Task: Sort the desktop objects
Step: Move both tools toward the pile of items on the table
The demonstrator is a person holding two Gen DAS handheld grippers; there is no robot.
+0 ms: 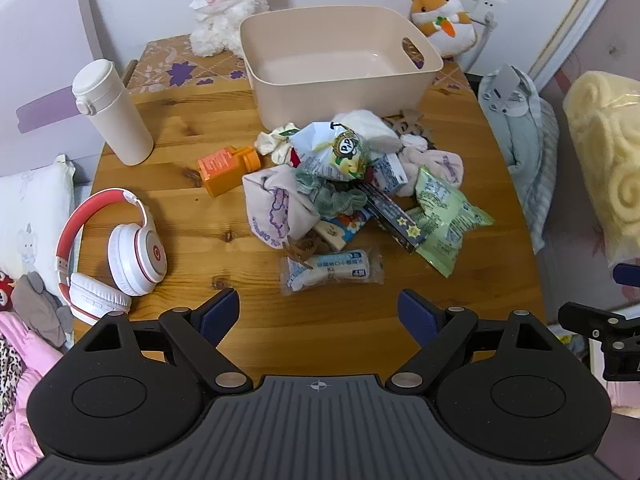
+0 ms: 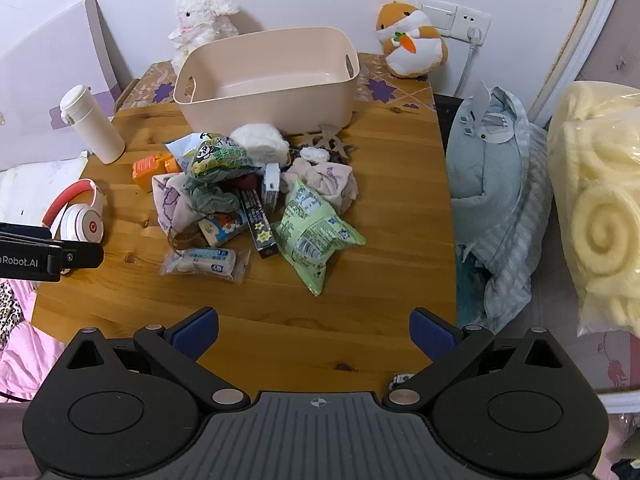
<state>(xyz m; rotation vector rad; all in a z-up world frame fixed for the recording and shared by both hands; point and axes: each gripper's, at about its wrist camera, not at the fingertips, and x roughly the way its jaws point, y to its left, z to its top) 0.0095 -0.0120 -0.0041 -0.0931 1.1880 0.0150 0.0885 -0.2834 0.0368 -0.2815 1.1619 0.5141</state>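
Risk: our pile (image 2: pixel 256 196) at twelve o'clock is tangled, so grabbing the green bag (image 2: pixel 316 232) could drag its neighbours off the table (image 2: pixel 280 332). The empty bin (image 2: pixel 268 80) sits behind it. Left gripper (image 1: pixel 319 316) and right gripper (image 2: pixel 314 330) both gape wide, holding nothing.
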